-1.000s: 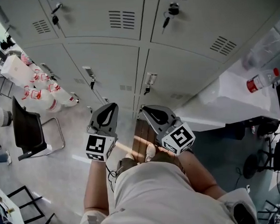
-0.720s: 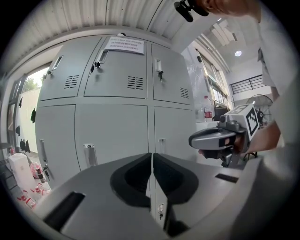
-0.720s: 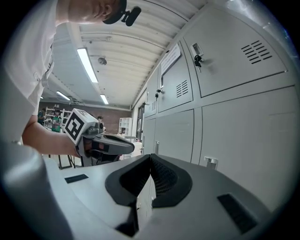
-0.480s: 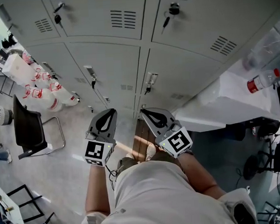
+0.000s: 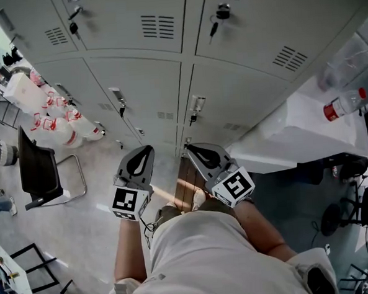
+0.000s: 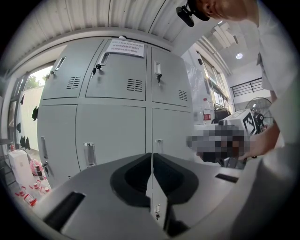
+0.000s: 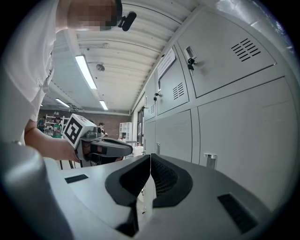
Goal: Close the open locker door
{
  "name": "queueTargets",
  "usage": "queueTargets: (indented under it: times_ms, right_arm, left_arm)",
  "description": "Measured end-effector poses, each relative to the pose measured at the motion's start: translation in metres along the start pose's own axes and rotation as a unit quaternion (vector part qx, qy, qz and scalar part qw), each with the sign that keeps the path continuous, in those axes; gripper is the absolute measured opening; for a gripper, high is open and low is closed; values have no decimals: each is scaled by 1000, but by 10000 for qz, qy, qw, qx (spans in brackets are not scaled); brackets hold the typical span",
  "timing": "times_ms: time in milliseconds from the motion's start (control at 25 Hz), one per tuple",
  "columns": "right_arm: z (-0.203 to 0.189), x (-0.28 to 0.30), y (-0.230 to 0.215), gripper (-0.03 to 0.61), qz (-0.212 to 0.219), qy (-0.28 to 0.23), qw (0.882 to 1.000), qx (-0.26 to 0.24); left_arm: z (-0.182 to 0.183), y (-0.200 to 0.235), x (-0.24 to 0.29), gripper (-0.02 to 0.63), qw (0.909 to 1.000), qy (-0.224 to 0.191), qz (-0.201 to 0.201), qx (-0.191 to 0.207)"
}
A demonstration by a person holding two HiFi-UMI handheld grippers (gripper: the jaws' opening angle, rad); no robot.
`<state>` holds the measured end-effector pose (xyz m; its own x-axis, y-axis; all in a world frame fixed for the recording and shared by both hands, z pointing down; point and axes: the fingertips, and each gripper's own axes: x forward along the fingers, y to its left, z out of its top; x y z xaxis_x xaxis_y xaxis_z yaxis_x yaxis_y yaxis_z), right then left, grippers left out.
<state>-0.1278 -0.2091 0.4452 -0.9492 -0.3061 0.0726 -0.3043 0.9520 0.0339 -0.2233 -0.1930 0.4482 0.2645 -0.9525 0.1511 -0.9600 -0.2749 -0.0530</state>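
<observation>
A bank of grey lockers (image 5: 149, 89) fills the wall ahead. Every door I can see lies flush with its frame, and keys hang at the latches (image 5: 196, 106). In the head view my left gripper (image 5: 148, 149) and my right gripper (image 5: 187, 148) are held side by side in front of the lower lockers, apart from the doors. Both are shut with nothing between the jaws. In the left gripper view the jaws (image 6: 151, 159) meet in a thin line, pointing at the locker fronts (image 6: 112, 126). The right gripper (image 7: 150, 161) points along the locker row (image 7: 234, 122), with the left gripper (image 7: 101, 146) beside it.
A white-covered table (image 5: 295, 130) with a red-capped bottle (image 5: 344, 105) stands at the right against the lockers. A black chair (image 5: 39, 171) and white containers with red labels (image 5: 52, 120) are at the left. A brown strip (image 5: 187, 180) lies on the floor at my feet.
</observation>
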Motion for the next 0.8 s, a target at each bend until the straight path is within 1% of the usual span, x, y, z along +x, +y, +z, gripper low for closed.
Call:
queueTargets:
  times_ms: [200,480,640,800]
  right_arm:
    - [-1,-2,3,12,36,11,10000,-20]
    - [-10,-8,6,12,29,226,9997,-109]
    - [1,-6,3,12,-22,-54,10000,-21]
    - [-3,-8,4,12,21,30,10000,-69]
  left_arm:
    - [-4,-4,0,17,10000,56,-26,1]
    - [-8,-9,1,17,9999,123,-2,-41]
    - [-10,-9,0,17,9999,156,34,-52]
    - [-12,-10,0,17,9998,175,53,-89]
